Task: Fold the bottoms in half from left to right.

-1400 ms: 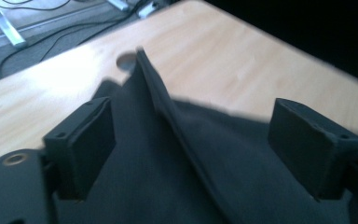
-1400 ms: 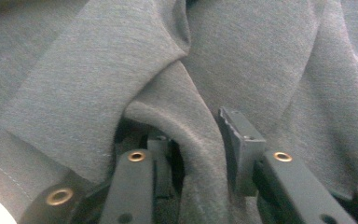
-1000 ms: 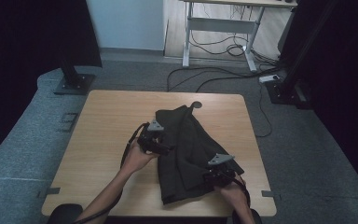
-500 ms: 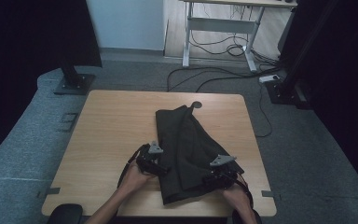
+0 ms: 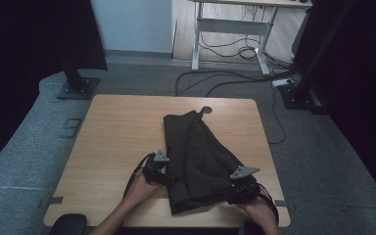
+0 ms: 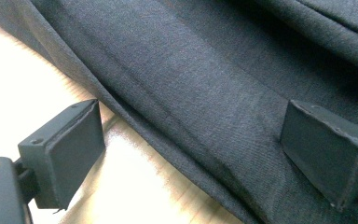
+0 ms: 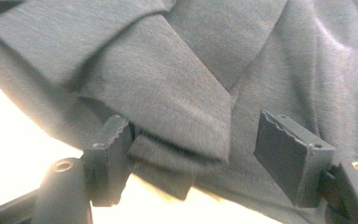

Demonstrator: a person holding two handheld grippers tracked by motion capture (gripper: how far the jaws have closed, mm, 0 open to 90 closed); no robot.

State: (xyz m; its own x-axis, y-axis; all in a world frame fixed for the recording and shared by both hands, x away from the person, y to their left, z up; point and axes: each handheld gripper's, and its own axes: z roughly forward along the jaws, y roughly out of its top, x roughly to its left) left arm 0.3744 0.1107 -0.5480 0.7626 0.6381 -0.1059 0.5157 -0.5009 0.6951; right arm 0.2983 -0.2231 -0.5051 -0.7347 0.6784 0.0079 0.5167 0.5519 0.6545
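Note:
A dark grey folded garment [image 5: 196, 156] lies lengthwise on the wooden table [image 5: 122, 132], from its middle to the near edge. My left gripper [image 5: 162, 177] sits at the cloth's near left edge; in the left gripper view it [image 6: 191, 154] is open, its jaws straddling the hem of the garment [image 6: 205, 84]. My right gripper [image 5: 235, 188] is at the near right corner of the cloth. In the right gripper view it [image 7: 193, 156] is open, with folded layers of the garment [image 7: 168, 102] lying between its jaws.
A small dark round grommet [image 5: 206, 110] sits in the table near its far edge. A black stand base [image 5: 77, 88] stands on the floor at the far left. A desk frame [image 5: 230, 34] and cables [image 5: 235, 78] lie beyond. A dark round object [image 5: 68, 224] is at the near left corner.
My left gripper moved from the cloth's left side toward me, down to its near left edge. The garment lies flatter and straighter. The right gripper shifted only slightly.

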